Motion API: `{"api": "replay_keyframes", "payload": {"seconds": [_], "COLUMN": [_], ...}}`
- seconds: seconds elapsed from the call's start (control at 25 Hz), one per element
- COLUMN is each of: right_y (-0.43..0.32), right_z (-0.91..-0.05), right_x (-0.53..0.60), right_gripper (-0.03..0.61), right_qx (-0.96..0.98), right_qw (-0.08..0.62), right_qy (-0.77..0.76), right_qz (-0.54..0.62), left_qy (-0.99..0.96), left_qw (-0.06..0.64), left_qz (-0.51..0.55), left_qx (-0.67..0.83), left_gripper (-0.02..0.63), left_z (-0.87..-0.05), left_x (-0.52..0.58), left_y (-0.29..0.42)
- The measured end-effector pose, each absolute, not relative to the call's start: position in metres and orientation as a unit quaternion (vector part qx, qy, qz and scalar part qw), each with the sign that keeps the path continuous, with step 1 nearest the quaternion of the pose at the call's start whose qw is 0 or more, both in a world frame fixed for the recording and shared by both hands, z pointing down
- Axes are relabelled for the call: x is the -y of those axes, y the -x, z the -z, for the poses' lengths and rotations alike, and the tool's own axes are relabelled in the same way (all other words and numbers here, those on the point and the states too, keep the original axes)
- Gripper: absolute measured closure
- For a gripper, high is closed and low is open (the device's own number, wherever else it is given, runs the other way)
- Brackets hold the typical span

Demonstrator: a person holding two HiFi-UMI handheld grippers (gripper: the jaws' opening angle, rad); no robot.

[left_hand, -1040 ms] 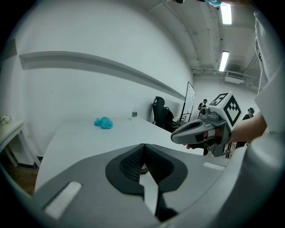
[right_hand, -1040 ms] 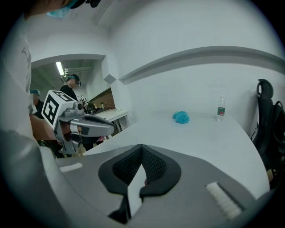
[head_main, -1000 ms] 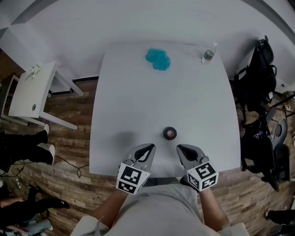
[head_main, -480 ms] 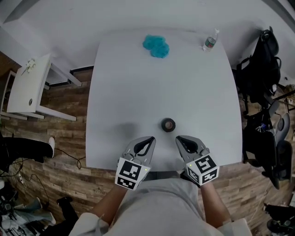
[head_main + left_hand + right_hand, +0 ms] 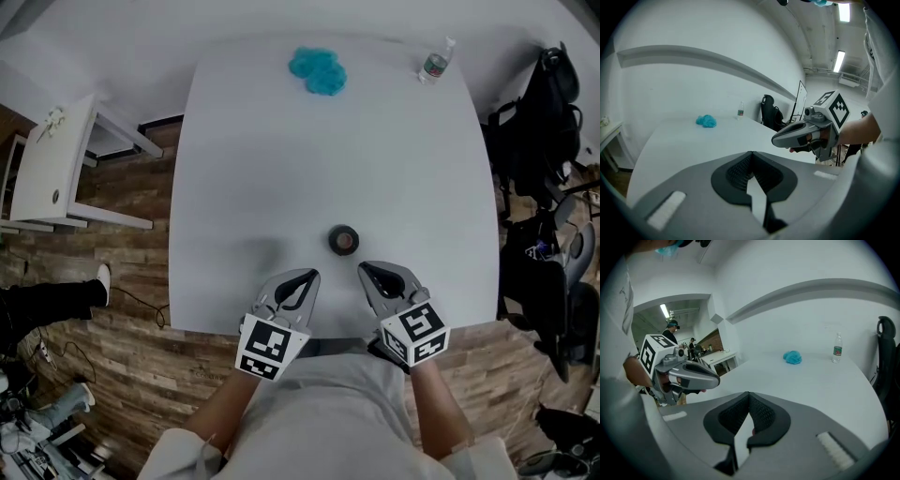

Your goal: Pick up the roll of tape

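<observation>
Head view puts the tape (image 5: 344, 240) flat on the white table (image 5: 244, 169), near its front edge. It lies just ahead of the left gripper (image 5: 309, 274) and right gripper (image 5: 366, 267), between their tips and touching neither. It is a small dark roll, black round the outside, with a brownish core showing in the hole; any print on it is too small to tell. The bottle (image 5: 433, 64) at the far right corner wears a label with a green band, its writing unreadable. Black-and-white square markers (image 5: 265, 349) sit on the back of each gripper. A blue cloth (image 5: 317, 72) lies at the far edge, well apart from the tape. Both grippers have their jaws pressed together on nothing.
</observation>
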State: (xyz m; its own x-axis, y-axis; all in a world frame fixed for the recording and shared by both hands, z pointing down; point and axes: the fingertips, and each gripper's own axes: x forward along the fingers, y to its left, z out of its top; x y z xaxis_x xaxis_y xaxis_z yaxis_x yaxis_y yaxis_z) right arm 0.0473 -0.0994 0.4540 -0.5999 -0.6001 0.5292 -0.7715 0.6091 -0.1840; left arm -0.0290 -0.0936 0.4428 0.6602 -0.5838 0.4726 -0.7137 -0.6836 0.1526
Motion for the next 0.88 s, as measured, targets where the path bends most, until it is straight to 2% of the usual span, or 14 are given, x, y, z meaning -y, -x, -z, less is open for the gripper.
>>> {"api": "replay_keyframes", "payload": {"seconds": [0.88], "right_y": [-0.057], "right_z": [-0.489], "right_x": [0.120], "right_gripper": [0.571], "right_qx": [0.862], "right_qw": [0.230], "right_qy": [-0.398], "right_qz": [-0.215], "left_qy": [-0.888], "left_qw": [0.183], "left_qz": [-0.205], "left_qx": [0.370], "left_gripper": [0.594], "left_z": [-0.469], "left_x": [0.113], "left_y": [0.027]}}
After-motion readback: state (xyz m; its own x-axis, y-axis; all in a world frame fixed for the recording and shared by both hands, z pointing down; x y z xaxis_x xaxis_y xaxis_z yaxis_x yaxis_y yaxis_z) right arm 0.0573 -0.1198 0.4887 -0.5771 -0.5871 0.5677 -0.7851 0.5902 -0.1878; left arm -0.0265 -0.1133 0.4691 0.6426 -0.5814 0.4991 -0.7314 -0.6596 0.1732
